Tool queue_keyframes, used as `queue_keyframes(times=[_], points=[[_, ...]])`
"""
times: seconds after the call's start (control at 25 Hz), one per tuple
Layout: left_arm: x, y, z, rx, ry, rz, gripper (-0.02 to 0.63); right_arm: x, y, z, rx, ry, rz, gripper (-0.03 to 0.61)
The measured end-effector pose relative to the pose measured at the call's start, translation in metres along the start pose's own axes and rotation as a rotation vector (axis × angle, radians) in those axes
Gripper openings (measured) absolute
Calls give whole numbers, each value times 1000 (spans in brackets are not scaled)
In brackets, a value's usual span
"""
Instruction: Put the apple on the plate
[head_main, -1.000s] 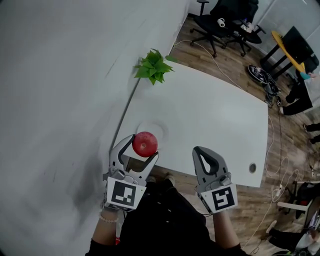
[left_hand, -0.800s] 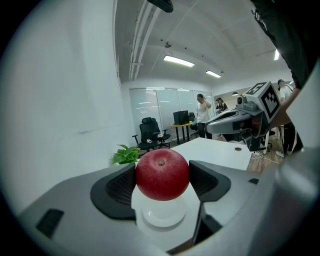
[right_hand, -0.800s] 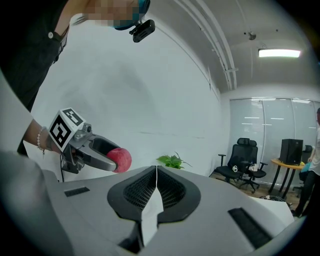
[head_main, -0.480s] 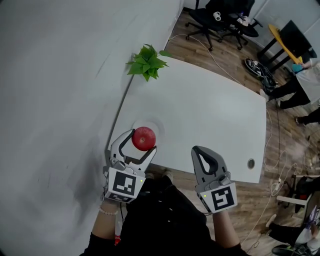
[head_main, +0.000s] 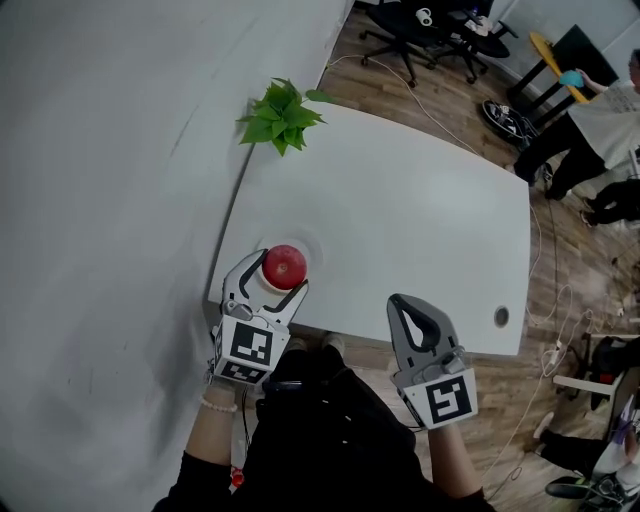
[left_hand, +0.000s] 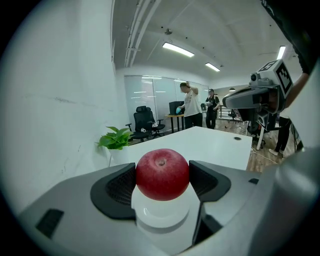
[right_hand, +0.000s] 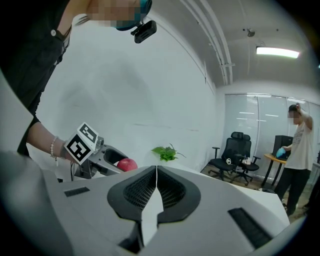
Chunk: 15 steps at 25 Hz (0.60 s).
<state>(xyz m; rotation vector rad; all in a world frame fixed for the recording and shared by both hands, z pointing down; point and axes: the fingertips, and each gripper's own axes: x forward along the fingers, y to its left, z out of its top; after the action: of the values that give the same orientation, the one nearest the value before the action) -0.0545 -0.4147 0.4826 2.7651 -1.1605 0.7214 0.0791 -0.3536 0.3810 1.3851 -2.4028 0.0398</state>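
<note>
A red apple (head_main: 284, 267) sits clamped between the jaws of my left gripper (head_main: 276, 272), directly above a small white plate (head_main: 309, 248) near the table's left front corner. In the left gripper view the apple (left_hand: 162, 174) fills the gap between the two dark pads, with the plate (left_hand: 161, 212) just beneath it; whether the apple touches the plate I cannot tell. My right gripper (head_main: 414, 314) hangs past the table's front edge, jaws shut with nothing between them. From the right gripper view the apple (right_hand: 127, 164) shows at the left in the left gripper.
A green potted plant (head_main: 280, 115) stands at the far left corner of the white table (head_main: 400, 220). A cable hole (head_main: 501, 316) sits near the front right edge. A grey wall runs along the left. Office chairs (head_main: 430, 35) and people stand beyond the table.
My left gripper has lowered the apple toward the plate and slightly left. The right gripper has stayed in place.
</note>
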Motion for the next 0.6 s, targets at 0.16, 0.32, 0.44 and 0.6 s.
queue_keyframes(times=[0.16,0.32,0.44,0.6], points=[[17,3,-16,-4,23,-13,347,1,-2,-7,6,10,-14,41],[30,3,-26,-16,40,-24,347,0,-1,-11,12,26,-15,41],[40,4,-36,-15,59,-37,347,2,1,-15,14,40,-9,41],[51,8,-53,-25,90,-49,347,7,5,-18,16,44,-6,41]])
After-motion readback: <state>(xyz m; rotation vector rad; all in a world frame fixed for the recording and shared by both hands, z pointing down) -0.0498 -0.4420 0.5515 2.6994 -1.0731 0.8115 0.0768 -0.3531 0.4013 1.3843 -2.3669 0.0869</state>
